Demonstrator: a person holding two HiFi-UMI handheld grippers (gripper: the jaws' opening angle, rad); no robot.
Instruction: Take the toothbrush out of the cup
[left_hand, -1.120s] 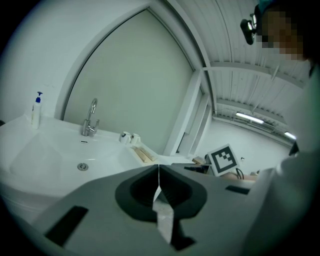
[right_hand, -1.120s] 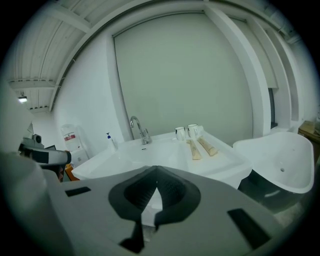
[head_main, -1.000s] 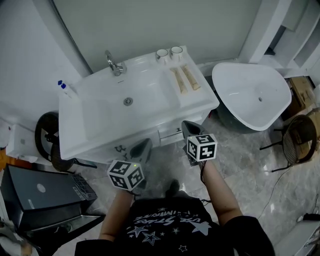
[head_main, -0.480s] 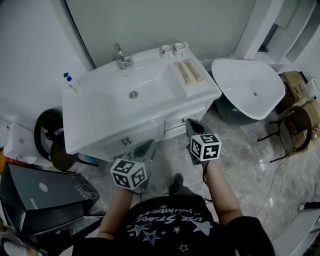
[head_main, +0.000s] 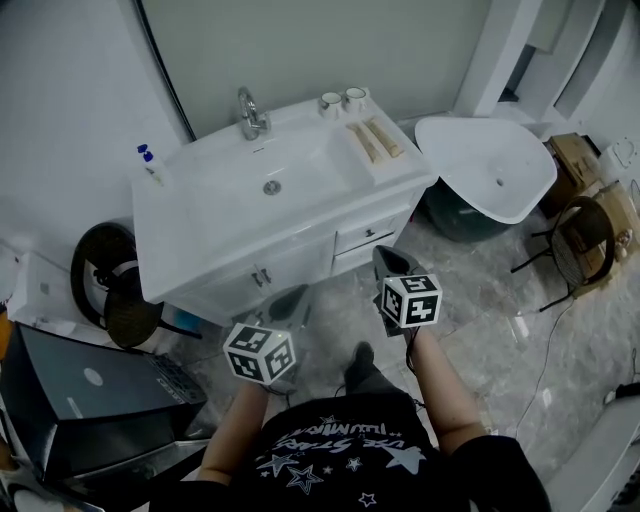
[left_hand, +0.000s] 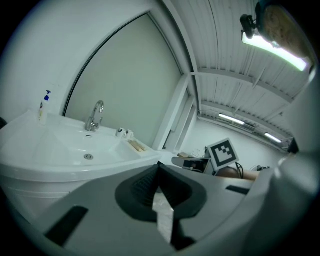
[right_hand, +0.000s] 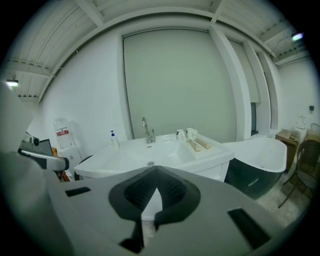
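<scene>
Two small white cups (head_main: 342, 100) stand at the back right of the white sink vanity (head_main: 210, 235), beside the faucet (head_main: 252, 112). They also show in the left gripper view as cups (left_hand: 123, 132) and in the right gripper view as cups (right_hand: 185, 133). They are too small to show whether a toothbrush is in them. Two tan sticks (head_main: 374, 140) lie on the counter in front of them. My left gripper (head_main: 289, 301) and right gripper (head_main: 388, 262) hover over the floor in front of the vanity, both shut and empty.
A white bathtub (head_main: 482, 165) stands right of the vanity, with a dark chair (head_main: 585, 240) and a cardboard box (head_main: 570, 155) beyond it. A blue-capped bottle (head_main: 152, 168) sits on the vanity's left corner. A black case (head_main: 85, 395) and a round black stool (head_main: 105, 285) are at the left.
The vanity has slid further away in the head view, and floor now shows between it and both grippers. Both grippers stay shut.
</scene>
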